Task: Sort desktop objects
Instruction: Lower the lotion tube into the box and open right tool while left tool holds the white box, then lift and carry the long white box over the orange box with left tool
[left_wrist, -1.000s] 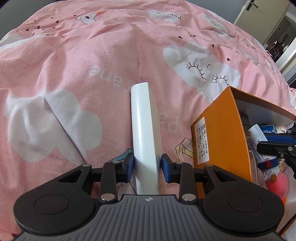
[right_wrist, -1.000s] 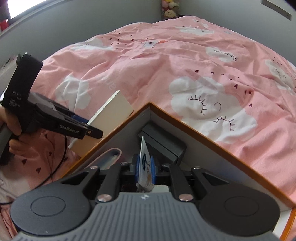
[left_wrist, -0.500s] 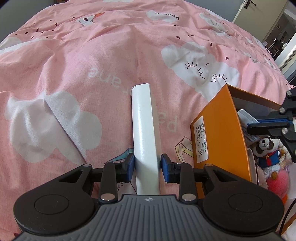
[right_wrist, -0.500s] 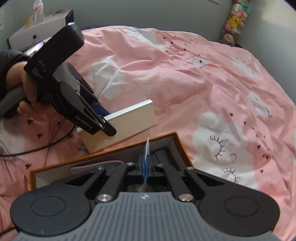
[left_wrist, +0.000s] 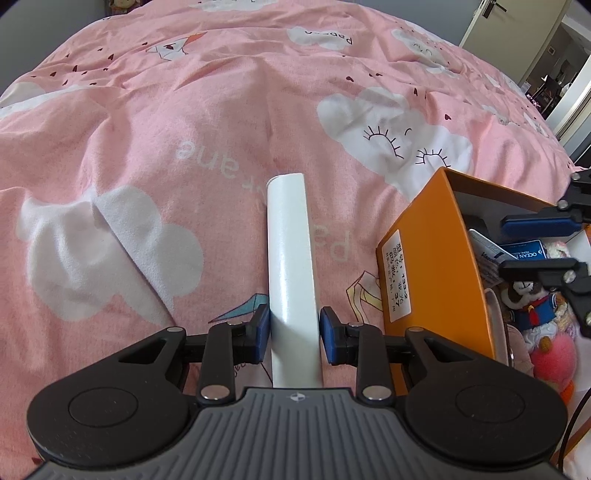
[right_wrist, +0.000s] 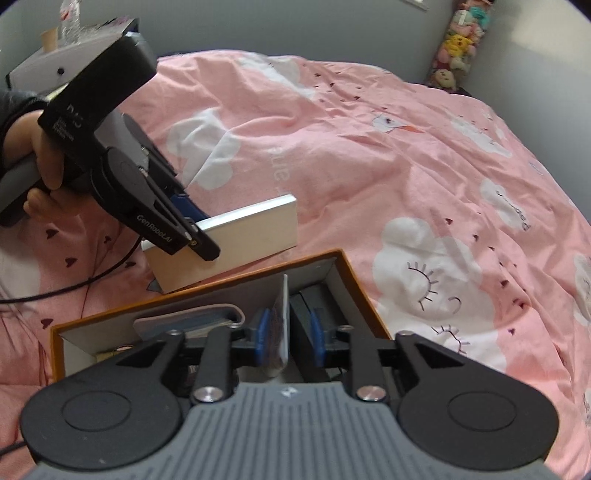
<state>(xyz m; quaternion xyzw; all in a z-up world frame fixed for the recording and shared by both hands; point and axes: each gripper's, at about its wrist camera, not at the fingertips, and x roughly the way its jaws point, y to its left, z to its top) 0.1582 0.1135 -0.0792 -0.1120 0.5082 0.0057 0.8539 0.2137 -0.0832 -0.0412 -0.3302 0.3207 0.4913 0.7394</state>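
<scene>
left fingers (left_wrist: 263, 326) flank the white box (left_wrist: 291, 258), touching it.

Two grippers: left gripper (left_wrist: 294, 329) at bottom centre of the left wrist view, right gripper (right_wrist: 286, 338) at bottom centre of the right wrist view. One white box (left_wrist: 291, 266), centre of the left view. One orange box (left_wrist: 432, 258), right side of that view. One thin card (right_wrist: 281, 325) between the right gripper's blue pads. One blue packet (left_wrist: 526, 251) inside the orange box. One dark case (right_wrist: 306, 314) in its far corner. One grey pouch (right_wrist: 192, 323) by its left wall. Two plush toys at the right edge of the left view: one panda toy (left_wrist: 528, 302), one pink plush (left_wrist: 554, 354). One pink duvet (left_wrist: 184, 110). One hand (right_wrist: 44, 166), left side of the right view.
</scene>
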